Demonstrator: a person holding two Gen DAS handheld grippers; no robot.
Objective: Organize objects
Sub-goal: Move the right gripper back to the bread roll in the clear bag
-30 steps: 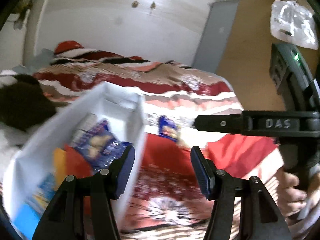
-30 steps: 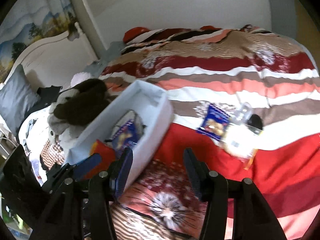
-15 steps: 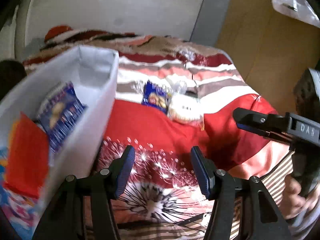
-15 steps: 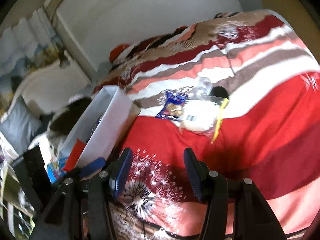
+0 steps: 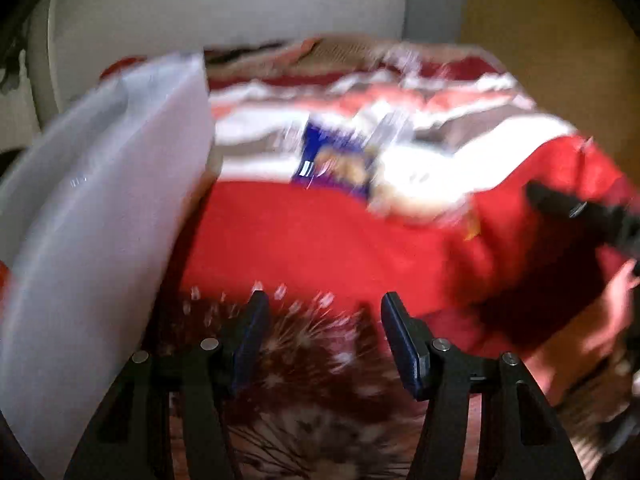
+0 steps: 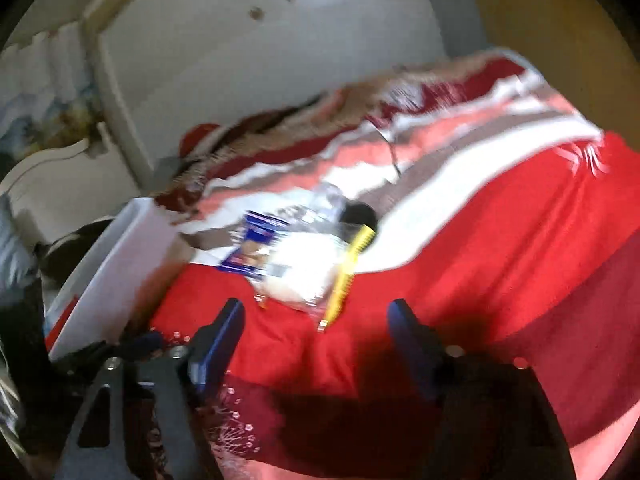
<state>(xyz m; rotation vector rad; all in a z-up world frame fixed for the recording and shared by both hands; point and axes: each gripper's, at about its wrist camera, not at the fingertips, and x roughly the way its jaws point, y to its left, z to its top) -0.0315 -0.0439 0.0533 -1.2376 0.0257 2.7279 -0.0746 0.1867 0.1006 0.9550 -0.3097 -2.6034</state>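
A blue snack packet (image 5: 336,160) (image 6: 250,250) and a clear bag of pale food (image 5: 416,188) (image 6: 304,268) with a yellow strip (image 6: 346,276) lie together on the striped red bedspread (image 5: 320,240) (image 6: 500,248). A clear crumpled wrapper (image 6: 328,200) and a dark round thing (image 6: 358,216) lie behind them. My left gripper (image 5: 322,316) hangs open over the bedspread, short of the packets. My right gripper (image 6: 316,320) has its jaws opening with nothing between them, just short of the yellow strip. The white bin (image 5: 100,208) (image 6: 116,272) stands at the left.
A hand (image 5: 600,320) holds the right gripper's dark body (image 5: 588,212) at the right edge of the left wrist view. A white headboard (image 6: 48,176) and a dark plush toy (image 6: 72,244) sit at the far left. A white wall rises behind the bed.
Both grippers came down and forward toward the packets, which now look larger. The bin slid to the left edge and its contents left the left view. The right jaws have spread wider.
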